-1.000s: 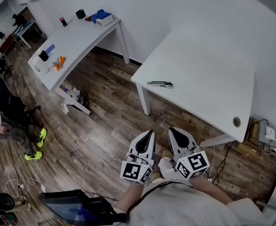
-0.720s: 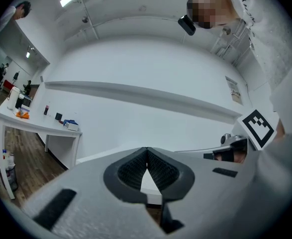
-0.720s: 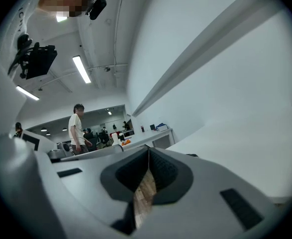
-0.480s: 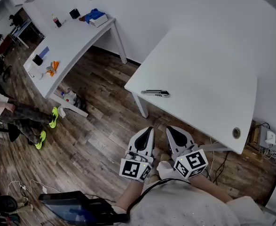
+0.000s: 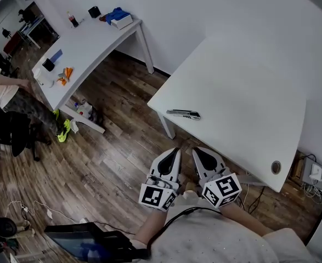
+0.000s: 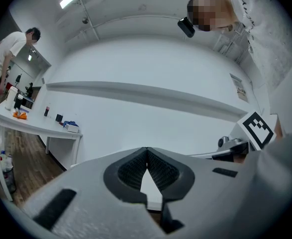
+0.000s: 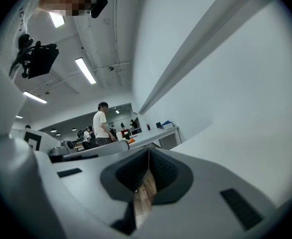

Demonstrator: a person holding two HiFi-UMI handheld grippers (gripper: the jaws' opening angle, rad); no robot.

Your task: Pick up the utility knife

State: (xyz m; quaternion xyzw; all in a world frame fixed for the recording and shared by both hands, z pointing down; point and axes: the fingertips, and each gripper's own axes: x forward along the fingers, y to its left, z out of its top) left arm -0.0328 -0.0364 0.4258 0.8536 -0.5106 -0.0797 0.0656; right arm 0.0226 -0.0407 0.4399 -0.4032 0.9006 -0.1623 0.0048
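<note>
Slim metallic utility knife point(image 5: 184, 114), smooth white table point(image 5: 248, 86)

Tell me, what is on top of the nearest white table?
A utility knife lies near its left edge, alone on the white table. A round cable hole sits by the near right corner. Nothing covers the top; the space beneath is hidden.

The utility knife point(image 5: 184, 114) is laid on the table point(image 5: 248, 92), near its corner, just ahead of the left tongs point(image 5: 174, 153) and the right tongs point(image 5: 198, 152), which are held side by side over the floor point(image 5: 111, 158). A second table point(image 5: 89, 45) is placed far ahead, leftward.
</note>
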